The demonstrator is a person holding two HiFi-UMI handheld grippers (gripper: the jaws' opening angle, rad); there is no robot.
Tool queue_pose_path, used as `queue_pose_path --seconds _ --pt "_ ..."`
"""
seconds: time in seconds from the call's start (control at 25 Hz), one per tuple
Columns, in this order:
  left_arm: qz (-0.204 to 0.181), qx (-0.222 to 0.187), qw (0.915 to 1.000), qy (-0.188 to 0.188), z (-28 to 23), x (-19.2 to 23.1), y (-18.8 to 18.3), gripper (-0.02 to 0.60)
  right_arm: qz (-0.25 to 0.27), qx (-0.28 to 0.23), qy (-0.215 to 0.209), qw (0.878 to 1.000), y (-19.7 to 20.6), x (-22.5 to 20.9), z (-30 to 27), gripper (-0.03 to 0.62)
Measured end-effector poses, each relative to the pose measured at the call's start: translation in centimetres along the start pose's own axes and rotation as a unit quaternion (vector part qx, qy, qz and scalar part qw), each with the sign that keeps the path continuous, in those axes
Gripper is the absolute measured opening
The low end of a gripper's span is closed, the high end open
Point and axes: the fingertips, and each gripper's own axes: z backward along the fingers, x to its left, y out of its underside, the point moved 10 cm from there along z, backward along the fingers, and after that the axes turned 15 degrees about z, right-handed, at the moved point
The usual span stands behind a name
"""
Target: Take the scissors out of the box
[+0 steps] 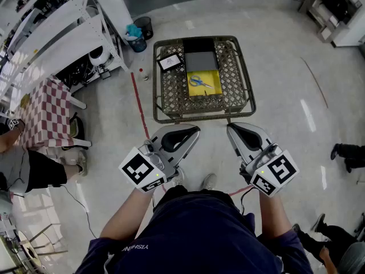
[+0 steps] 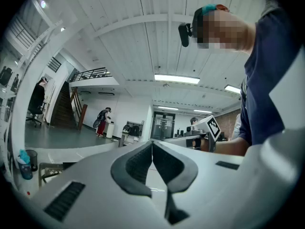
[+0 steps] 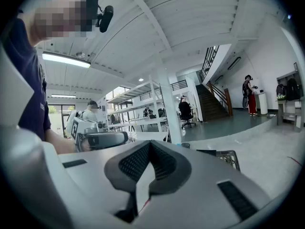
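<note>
Polished grey floor (image 1: 274, 84) of an open workshop, head view looking steeply down. White shelving racks (image 1: 51, 27) at 10 o'clock, red-checked cloth (image 1: 48, 113) on a table at 9 o'clock. Person in navy shirt (image 1: 194, 233) at 6 o'clock, one gripper in each hand.

Wire basket (image 1: 246, 79) sits on the floor at 12 o'clock from the grippers, well apart from both. Red tape line (image 1: 140, 110) runs along its 9 o'clock side. Dark bin (image 1: 144, 26) just off its 11 o'clock corner.

Inside the basket: grey lid (image 1: 201, 60) toward 12 o'clock, open yellow box (image 1: 212, 91) touching it on the 6 o'clock side, small white card (image 1: 170, 62) at 10 o'clock. Scissors (image 1: 201, 81), blue handles, lie flat in the yellow box, untouched.

Left gripper (image 1: 195, 130) low centre, pointing to 1 o'clock; in its own view the pads meet at the tips, nothing between. Right gripper (image 1: 230, 128) beside it at 3 o'clock, pointing to 11 o'clock; jaws likewise closed and empty. Marker cubes: left (image 1: 140, 170), right (image 1: 276, 173).
</note>
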Motion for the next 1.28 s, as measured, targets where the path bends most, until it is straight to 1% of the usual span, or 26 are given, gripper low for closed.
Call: queue_pose_path --seconds 0.48,0.68,0.92,1.08,1.28 --pt "0.001 0.002 1.0000 -0.003 -1.2 -0.3 0.4 0.025 0.002 -0.006 0.001 1.000 0.3 -1.0 0.8 0.015" --pt "-0.003 0.007 0.9999 -0.013 -2.4 -1.4 1.1 0.025 0.001 -0.005 -0.007 1.000 0.8 -1.8 2.1 0.015" --pt "-0.003 0.002 0.9994 -0.034 -3.5 -2.3 2.3 0.025 0.003 0.000 -0.024 1.000 1.9 -3.0 3.2 0.015" --pt "0.002 0.003 0.9991 -0.042 -4.3 -1.7 2.9 0.025 0.000 0.002 -0.025 1.000 2.7 -4.2 3.1 0.015" --pt "0.007 0.001 0.9990 -0.044 -5.4 0.1 3.0 0.025 -0.003 0.006 -0.027 1.000 3.3 -5.9 1.6 0.015"
